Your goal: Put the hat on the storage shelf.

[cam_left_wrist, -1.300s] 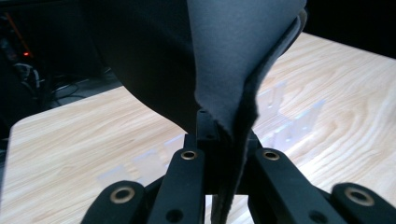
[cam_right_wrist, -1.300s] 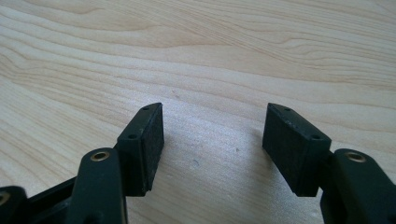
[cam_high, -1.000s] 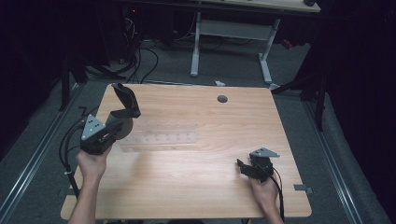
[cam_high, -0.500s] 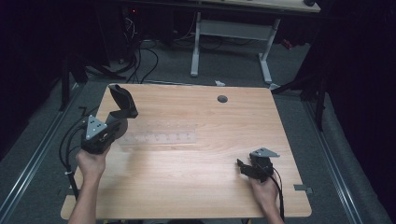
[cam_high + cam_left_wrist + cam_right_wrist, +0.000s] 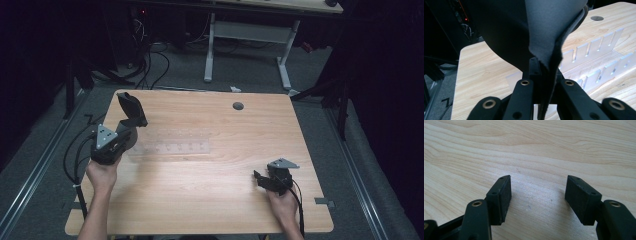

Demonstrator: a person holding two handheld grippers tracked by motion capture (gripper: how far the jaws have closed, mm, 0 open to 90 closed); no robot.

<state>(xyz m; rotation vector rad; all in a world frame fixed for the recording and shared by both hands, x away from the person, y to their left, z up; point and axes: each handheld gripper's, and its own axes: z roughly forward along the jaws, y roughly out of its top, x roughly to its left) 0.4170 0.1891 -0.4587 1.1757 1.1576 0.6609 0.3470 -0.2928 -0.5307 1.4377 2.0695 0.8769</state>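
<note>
A dark grey, soft flat piece (image 5: 131,106) stands up over the table's left side, and my left gripper (image 5: 133,124) is shut on its lower edge. In the left gripper view the piece (image 5: 549,30) rises from between the closed jaws of that gripper (image 5: 543,75) and hides much of the scene. Just right of it a clear slotted rack (image 5: 172,146) lies flat on the wood; its slots (image 5: 599,50) show behind the piece. My right gripper (image 5: 260,179) rests low near the front right of the table. Its pads (image 5: 537,195) stand open over bare wood.
The wooden table (image 5: 215,210) has a round cable hole (image 5: 238,106) near its far edge. Cables (image 5: 75,155) trail off the left side. A white-legged desk (image 5: 250,35) stands beyond, with dark floor all around.
My left hand has sunk a little with the dark piece still in its jaws. The right gripper has stayed where it was.
</note>
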